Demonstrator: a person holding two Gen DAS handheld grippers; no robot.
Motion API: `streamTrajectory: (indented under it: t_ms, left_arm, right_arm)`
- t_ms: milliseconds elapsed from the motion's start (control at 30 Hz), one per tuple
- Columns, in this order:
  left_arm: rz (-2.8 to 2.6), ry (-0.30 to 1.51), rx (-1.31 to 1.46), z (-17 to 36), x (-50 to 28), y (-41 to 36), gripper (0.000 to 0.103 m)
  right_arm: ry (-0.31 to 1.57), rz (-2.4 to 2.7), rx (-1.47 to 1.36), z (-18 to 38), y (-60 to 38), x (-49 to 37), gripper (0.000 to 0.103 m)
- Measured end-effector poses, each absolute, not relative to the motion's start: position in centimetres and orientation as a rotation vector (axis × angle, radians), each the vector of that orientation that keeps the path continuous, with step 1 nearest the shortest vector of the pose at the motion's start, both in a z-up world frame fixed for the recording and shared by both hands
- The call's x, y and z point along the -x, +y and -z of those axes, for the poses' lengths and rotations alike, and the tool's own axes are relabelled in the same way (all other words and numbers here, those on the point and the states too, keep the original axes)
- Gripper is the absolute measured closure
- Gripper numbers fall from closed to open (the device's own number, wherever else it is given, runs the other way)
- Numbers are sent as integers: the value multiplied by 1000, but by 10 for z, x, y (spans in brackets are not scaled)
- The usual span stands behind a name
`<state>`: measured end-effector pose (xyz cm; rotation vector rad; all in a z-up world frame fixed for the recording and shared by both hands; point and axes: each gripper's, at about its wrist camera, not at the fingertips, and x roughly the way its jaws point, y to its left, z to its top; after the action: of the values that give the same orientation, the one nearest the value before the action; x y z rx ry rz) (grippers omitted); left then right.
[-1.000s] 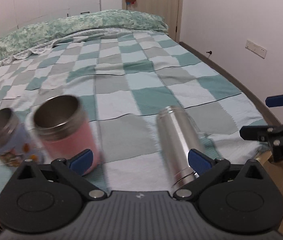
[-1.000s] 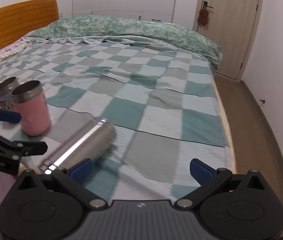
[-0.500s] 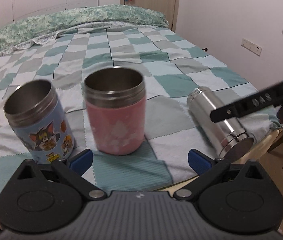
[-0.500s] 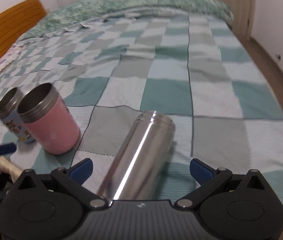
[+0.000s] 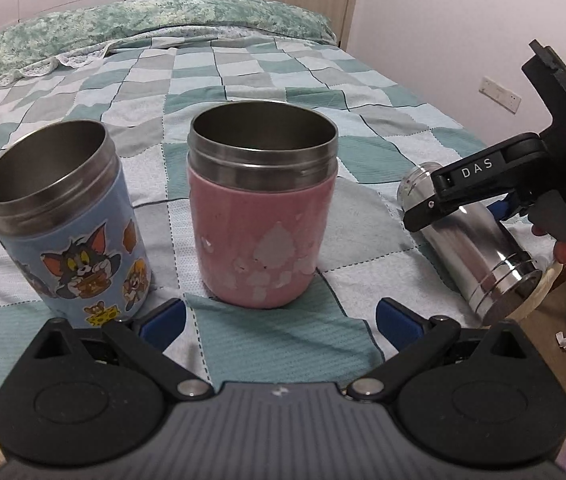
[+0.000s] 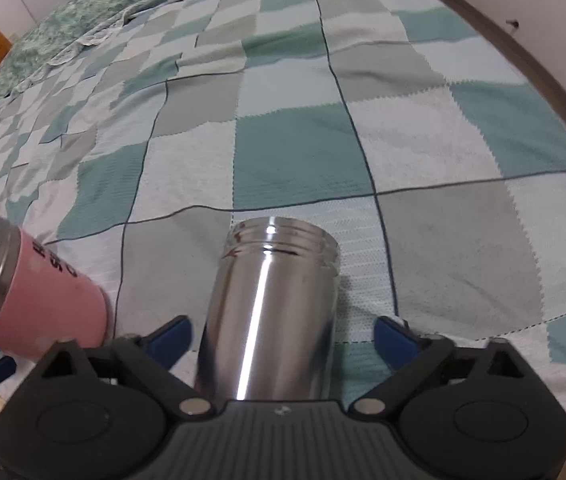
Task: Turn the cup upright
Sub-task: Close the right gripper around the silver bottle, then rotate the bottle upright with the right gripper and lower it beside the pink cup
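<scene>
A silver steel cup [image 6: 271, 312] lies on its side on the checked bedspread, near the bed's front edge. My right gripper [image 6: 281, 334] is open and straddles it, with a blue pad [image 6: 169, 340] on each side and a gap on both sides. In the left wrist view the same cup [image 5: 471, 240] lies at the right with the right gripper's black finger [image 5: 479, 180] across it. My left gripper [image 5: 279, 322] is open and empty, just in front of the pink cup [image 5: 261, 216].
A blue cartoon cup [image 5: 69, 216] and the pink cup stand upright side by side, left of the silver cup. The pink cup [image 6: 33, 300] is close to my right gripper's left finger. The bed edge and floor [image 5: 563, 320] lie right.
My right gripper has moved forward and down over the silver cup, which now lies between its fingers. My left gripper has come slightly closer to the two upright cups.
</scene>
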<state>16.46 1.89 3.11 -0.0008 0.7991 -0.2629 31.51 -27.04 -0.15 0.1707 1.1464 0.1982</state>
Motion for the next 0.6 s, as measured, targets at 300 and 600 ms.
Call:
streamTrajectory:
  t_ms: [300, 600]
  left_arm:
    - [260, 800, -5, -30, -166, 17, 0]
    - [248, 787, 3, -35, -162, 19, 0]
  right_arm:
    - [1139, -269, -152, -1, -265, -312, 38]
    - [959, -375, -143, -22, -271, -281, 39]
